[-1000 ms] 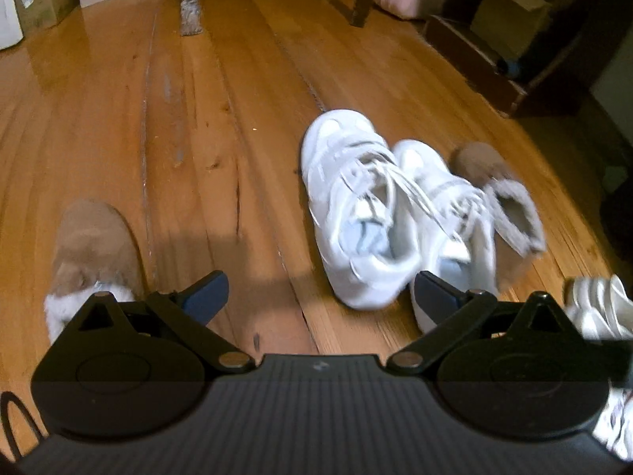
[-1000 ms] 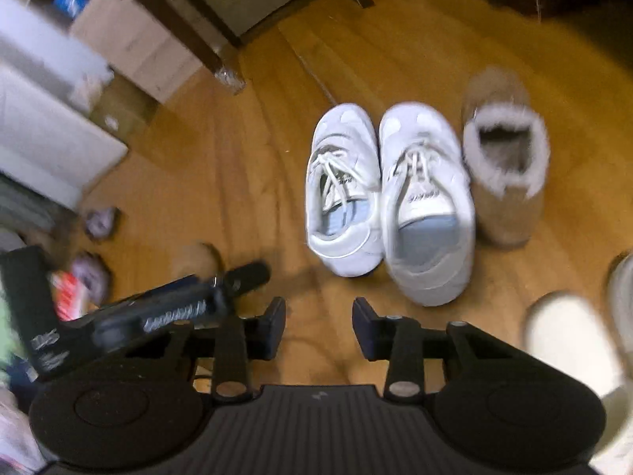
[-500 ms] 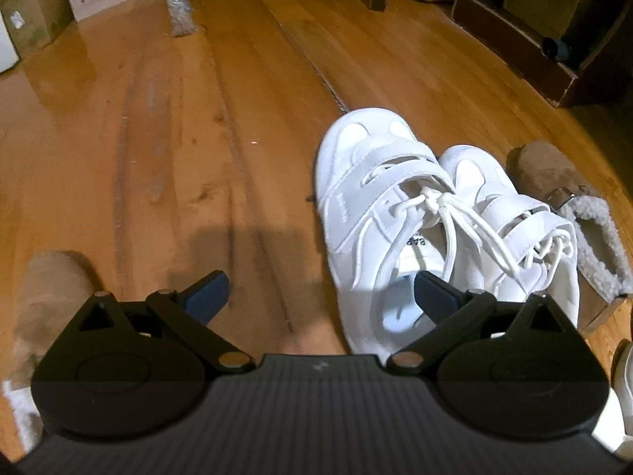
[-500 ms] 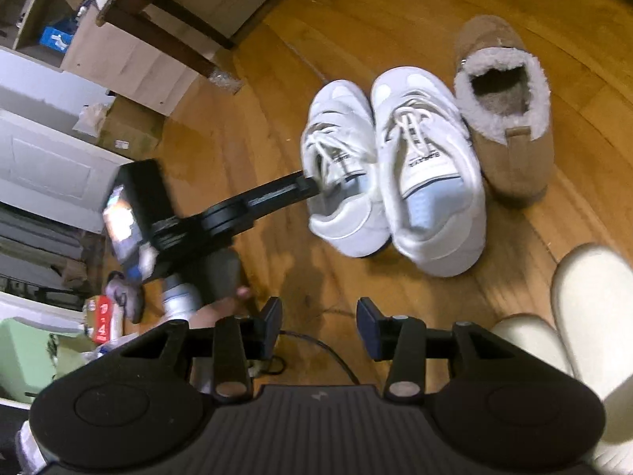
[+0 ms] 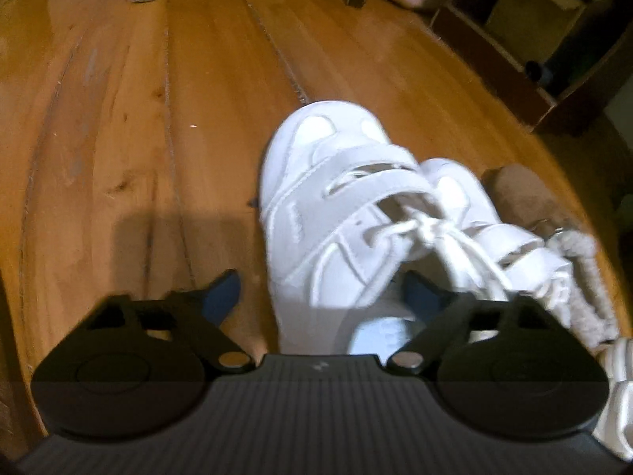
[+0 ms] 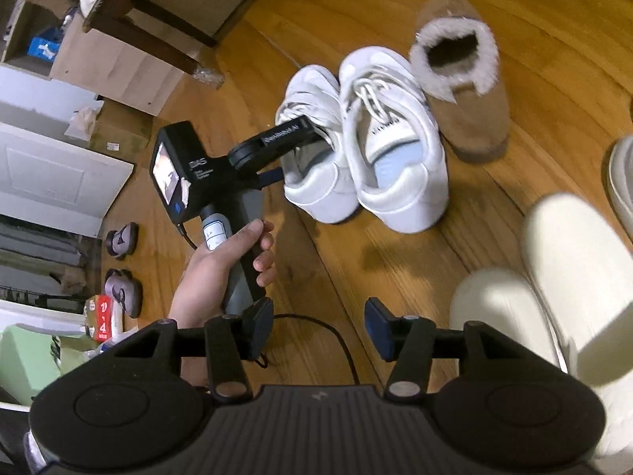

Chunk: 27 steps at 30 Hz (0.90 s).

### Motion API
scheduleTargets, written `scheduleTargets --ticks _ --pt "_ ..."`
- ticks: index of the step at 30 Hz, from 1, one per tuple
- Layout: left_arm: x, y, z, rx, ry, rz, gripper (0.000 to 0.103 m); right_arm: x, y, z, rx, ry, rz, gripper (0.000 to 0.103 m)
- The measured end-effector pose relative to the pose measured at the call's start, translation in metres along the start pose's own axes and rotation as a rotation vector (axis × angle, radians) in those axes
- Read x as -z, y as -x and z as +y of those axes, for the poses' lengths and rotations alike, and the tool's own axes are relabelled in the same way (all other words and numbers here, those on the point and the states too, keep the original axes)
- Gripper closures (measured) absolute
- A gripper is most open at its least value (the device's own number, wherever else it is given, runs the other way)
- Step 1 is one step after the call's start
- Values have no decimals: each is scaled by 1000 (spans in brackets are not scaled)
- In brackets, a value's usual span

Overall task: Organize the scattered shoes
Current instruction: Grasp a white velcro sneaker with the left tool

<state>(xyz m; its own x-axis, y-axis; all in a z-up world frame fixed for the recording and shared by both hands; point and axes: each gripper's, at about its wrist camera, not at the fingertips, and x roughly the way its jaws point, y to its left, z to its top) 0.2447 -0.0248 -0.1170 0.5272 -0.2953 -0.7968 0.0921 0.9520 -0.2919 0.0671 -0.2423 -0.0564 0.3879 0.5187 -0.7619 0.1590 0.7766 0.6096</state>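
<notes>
A: Where is the left gripper (image 5: 320, 295)?
B: Around the heel side of the left white sneaker (image 5: 336, 213) on the wooden floor (image 5: 118, 138); its jaws have just been closing, one finger inside the shoe, one outside, grip unclear

A: The right gripper (image 6: 318, 328)?
B: Partly open, empty, above the floor near cream slippers (image 6: 554, 277)

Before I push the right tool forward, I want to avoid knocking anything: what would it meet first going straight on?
Probably bare wooden floor: nothing lies between the right tool's open jaws. Further along stand the white sneakers, though depth is hard to judge.
</notes>
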Motion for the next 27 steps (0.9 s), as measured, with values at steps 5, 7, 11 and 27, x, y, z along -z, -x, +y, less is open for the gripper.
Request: scheduleTargets --ticks 5,7,11,27 --pt "7 26 0 -35 13 -42 69 5 8 -4 28 -2 -16 50" --pt "10 37 3 -58 -10 -64 85 8 13 -4 31 -1 -21 50" --pt "22 55 13 -37 -2 -60 85 15 22 -4 45 7 -30 50" --pt "26 42 -6 -161 -117 -193 84 36 39 9 69 43 -30 42"
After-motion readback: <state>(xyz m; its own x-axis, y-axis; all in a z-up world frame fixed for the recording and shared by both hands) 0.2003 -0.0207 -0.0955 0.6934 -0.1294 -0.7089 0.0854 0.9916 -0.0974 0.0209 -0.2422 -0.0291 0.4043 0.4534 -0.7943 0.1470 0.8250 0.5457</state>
